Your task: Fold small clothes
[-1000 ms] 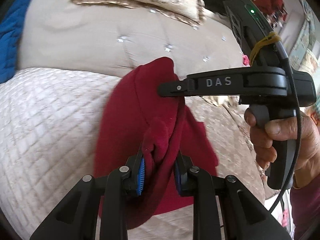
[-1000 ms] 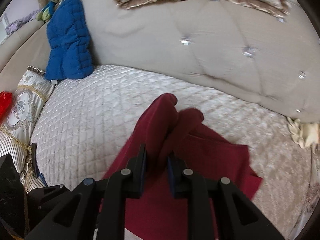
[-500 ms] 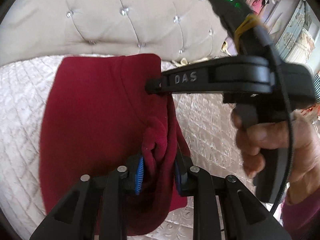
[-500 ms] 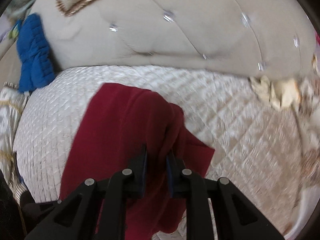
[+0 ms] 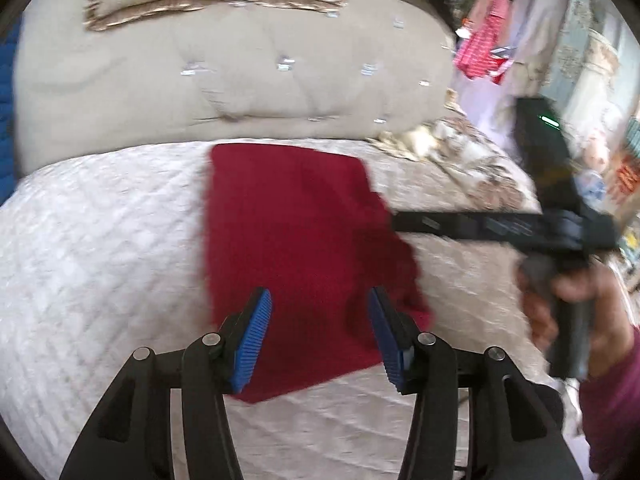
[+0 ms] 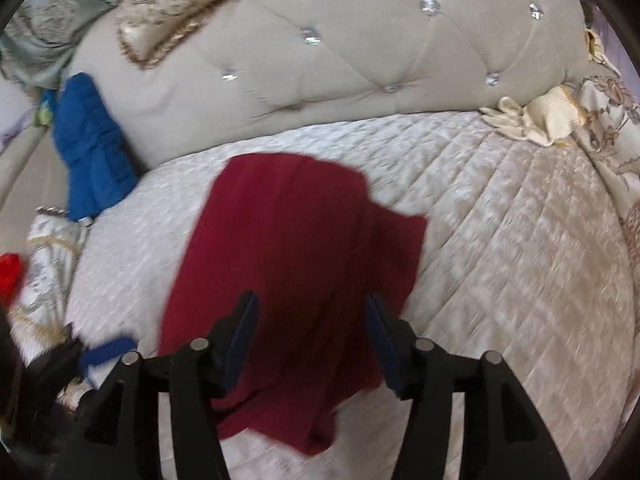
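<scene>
A dark red garment (image 5: 292, 236) lies spread flat on the quilted cream sofa seat (image 5: 100, 248); the right wrist view shows the same red garment (image 6: 292, 264). My left gripper (image 5: 318, 320) hovers over its near edge with its jaws opening; the blue pads (image 5: 254, 332) stand apart and press on nothing. My right gripper (image 6: 310, 330) is over the cloth too, jaws opening, with nothing pinched. In the left wrist view the right gripper's body (image 5: 500, 228) reaches in from the right, held by a person's hand (image 5: 560, 304).
A tufted beige backrest (image 6: 340, 64) rises behind the seat. A blue padded garment (image 6: 90, 148) leans at the left, with patterned cushions (image 6: 48, 248) and a red item (image 6: 10, 272) beside it. Cream cloth (image 6: 536, 120) lies at the right corner. The left gripper's blue pad (image 6: 106, 352) shows low left.
Both grippers held bunched folds of the red garment; now both have let go and stand open. The garment has dropped flat onto the seat. The right gripper has drawn away to the right.
</scene>
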Motion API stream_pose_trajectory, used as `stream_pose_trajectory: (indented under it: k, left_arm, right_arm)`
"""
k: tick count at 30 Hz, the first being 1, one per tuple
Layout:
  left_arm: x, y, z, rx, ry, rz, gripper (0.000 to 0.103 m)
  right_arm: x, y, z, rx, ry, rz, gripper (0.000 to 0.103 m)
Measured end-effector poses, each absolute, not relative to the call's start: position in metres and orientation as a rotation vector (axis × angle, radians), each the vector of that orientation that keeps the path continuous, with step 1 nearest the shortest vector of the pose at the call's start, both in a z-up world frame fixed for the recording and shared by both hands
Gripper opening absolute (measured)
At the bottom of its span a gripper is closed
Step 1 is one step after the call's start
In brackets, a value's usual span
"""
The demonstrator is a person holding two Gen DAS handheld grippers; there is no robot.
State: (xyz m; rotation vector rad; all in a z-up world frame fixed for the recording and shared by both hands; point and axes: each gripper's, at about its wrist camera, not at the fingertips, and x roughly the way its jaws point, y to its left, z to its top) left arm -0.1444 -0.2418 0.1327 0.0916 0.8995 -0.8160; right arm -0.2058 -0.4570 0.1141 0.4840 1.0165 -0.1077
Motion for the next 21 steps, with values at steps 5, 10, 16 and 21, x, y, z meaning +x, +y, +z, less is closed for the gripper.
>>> stream_pose_trajectory:
  k: [5, 10, 16, 21]
  left_arm:
    - [-0.134, -0.228, 0.113, 0.058, 0.952, -0.733, 0.029]
    - [-0.134, -0.233, 0.103, 0.062, 0.97, -0.721, 0.029]
    - [-0.134, -0.244, 0.085, 0.091, 1.005, -0.707, 0.029]
    - [-0.138, -0.246, 0.079, 0.12, 0.999, -0.695, 0.029]
  right_arm:
    - [-0.204, -0.431, 0.093, 0.522, 1.08, -0.086, 0.066]
    - [-0.207, -0.422, 0.099, 0.366, 1.053, -0.154, 0.024]
    - [-0.22, -0.432, 0.091, 0.295, 1.081, -0.209, 0.021]
    - [-0.239, -0.444, 0.098, 0.398, 1.038, -0.209, 0.026]
